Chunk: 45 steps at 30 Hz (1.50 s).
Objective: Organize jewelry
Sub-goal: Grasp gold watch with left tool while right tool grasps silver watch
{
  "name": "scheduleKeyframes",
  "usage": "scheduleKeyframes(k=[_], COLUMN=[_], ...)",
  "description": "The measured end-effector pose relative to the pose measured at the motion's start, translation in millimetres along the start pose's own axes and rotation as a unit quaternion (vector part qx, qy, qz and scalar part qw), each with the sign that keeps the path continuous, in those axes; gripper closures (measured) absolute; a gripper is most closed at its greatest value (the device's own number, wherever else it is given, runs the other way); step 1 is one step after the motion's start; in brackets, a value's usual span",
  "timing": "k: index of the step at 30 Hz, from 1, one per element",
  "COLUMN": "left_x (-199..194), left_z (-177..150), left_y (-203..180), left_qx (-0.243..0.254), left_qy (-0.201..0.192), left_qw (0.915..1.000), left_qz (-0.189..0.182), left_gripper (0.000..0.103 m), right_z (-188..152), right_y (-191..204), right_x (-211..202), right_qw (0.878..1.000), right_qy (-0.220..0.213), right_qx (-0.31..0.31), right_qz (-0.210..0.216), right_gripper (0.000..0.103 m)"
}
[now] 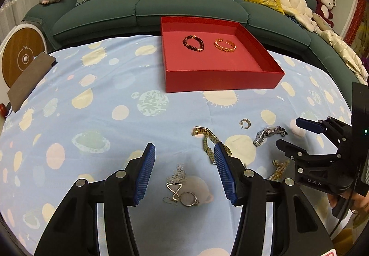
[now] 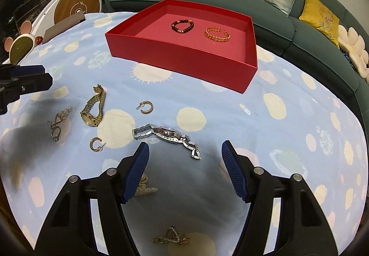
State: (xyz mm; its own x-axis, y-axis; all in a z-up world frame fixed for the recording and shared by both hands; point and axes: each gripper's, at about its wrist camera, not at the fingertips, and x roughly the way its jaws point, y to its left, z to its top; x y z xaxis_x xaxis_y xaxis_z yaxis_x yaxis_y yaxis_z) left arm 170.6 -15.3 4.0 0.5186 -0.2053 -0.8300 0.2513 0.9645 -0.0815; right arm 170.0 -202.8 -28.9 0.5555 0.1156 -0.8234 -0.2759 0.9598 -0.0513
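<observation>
So the red tray (image 1: 221, 81) sits at the far side of the surface (image 1: 92, 122), which has a light blue cloth with planet prints on it, and it already has a dark beaded bracelet (image 1: 193, 43) and a gold cuff bracelet (image 1: 225, 45) lying side by side inside, not touching. Everything else is loose on the cloth nearer the cameras: a gold watch (image 2: 93, 107), a silver watch (image 2: 167, 138), two gold hoop earrings (image 2: 145, 107), a drop earring with a ring (image 1: 182, 189) just beside it, and a pearl strand partly hidden behind the right finger mount. The left hand-held gripper (image 1: 184, 159) hangs over the drop earring with its jaws spread wide and nothing between them. The right hand-held gripper (image 2: 184, 154) is also wide open and holding nothing, with the silver watch's band end lying between its fingertips. A green sofa (image 1: 147, 11) with yellow and grey cushions is behind it all
</observation>
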Motion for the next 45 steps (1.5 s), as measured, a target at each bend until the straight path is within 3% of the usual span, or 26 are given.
scheduleKeyframes(k=[8, 14, 16, 18, 24, 30, 31, 32, 42, 45], left_x=[35, 54, 57, 58, 61, 60, 60, 60, 44, 32], left_z=[-9, -18, -19, -19, -16, -14, -14, -14, -7, 0], left_y=[-22, -30, -31, -30, -30, -29, -29, -29, -32, -28], left_qx=[0.031, 0.055, 0.057, 0.056, 0.047, 0.041, 0.043, 0.043, 0.027, 0.017], left_qy=[0.041, 0.056, 0.055, 0.052, 0.044, 0.033, 0.031, 0.031, 0.025, 0.015], left_qw=[0.9986, 0.9969, 0.9968, 0.9971, 0.9977, 0.9984, 0.9984, 0.9984, 0.9993, 0.9998], left_qz=[-0.012, 0.001, 0.006, 0.010, 0.020, 0.018, 0.017, 0.017, 0.007, 0.003], left_gripper=[0.052, 0.052, 0.052, 0.052, 0.055, 0.081, 0.092, 0.096, 0.096, 0.096], right_z=[5, 8, 10, 10, 2, -8, -9, -10, 3, 1], right_y=[-1, -1, -2, -3, 1, 0, -2, -3, -14, -17], right_x=[16, 25, 24, 22, 3, -27, -31, -36, -70, -62], right_qw=[1.000, 0.998, 0.997, 0.995, 0.988, 0.981, 0.980, 0.980, 0.980, 0.980], right_qy=[0.014, 0.032, 0.044, 0.059, 0.075, 0.077, 0.075, 0.073, 0.022, 0.032], right_qx=[-0.001, 0.016, 0.031, 0.060, 0.128, 0.172, 0.179, 0.182, 0.195, 0.189], right_qz=[0.016, 0.042, 0.048, 0.057, 0.049, 0.036, 0.036, 0.035, 0.034, 0.046], right_gripper=[0.045, 0.074, 0.092, 0.096, 0.097, 0.099, 0.099, 0.100, 0.103, 0.101])
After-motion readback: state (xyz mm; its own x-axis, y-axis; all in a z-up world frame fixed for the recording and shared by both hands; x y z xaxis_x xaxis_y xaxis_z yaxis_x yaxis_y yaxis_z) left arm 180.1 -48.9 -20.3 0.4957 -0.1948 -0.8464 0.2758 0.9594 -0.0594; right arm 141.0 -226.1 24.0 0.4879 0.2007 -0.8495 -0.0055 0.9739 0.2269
